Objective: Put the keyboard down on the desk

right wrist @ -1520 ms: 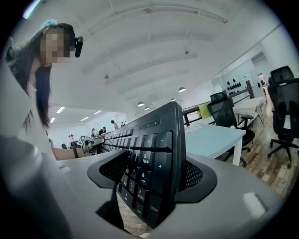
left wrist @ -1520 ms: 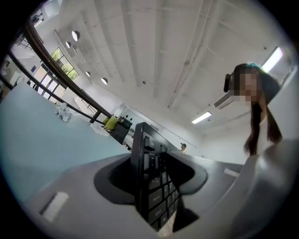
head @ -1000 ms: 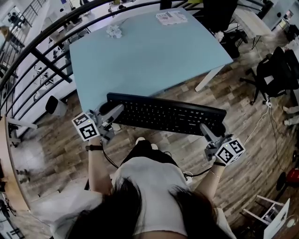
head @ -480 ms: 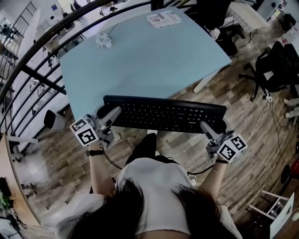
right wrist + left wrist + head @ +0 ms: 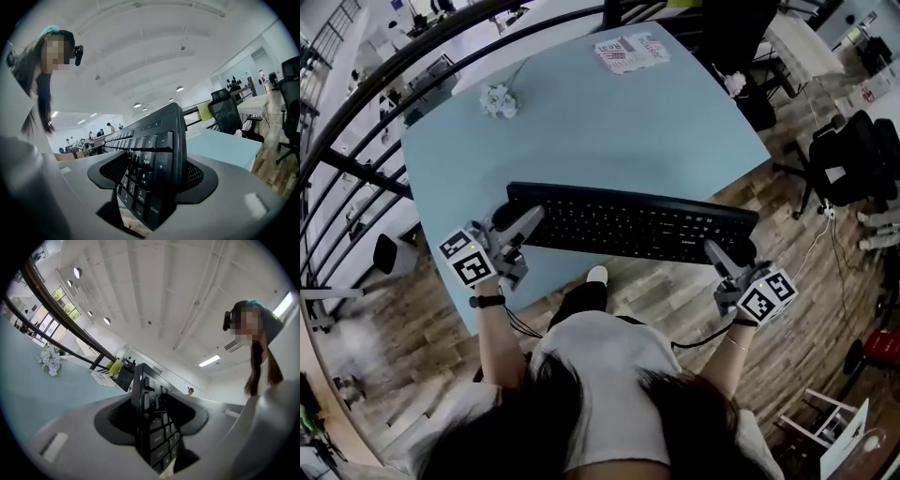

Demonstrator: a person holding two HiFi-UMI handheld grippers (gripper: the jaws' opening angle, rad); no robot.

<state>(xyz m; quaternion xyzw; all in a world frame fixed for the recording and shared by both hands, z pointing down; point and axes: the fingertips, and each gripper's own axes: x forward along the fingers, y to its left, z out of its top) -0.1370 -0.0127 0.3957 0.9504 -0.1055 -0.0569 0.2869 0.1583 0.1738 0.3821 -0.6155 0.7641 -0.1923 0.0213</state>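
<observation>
Desk (image 5: 581, 112): pale blue top, lying ahead of both grippers. Its near edge runs slantwise under the load.

Keyboard (image 5: 633, 225): black, full-size, carried crosswise and roughly level. The left part is over the desk and the right end is out over the wooden floor (image 5: 825, 309). It does not appear set down yet. Judged light, stiff plastic with smooth edges. With a span this long, a hold on each short end should stop it twisting.

Left gripper (image 5: 525, 223): jaws clamped on the keyboard's left end.

Right gripper (image 5: 717, 255): jaws clamped on the number-pad end.
</observation>
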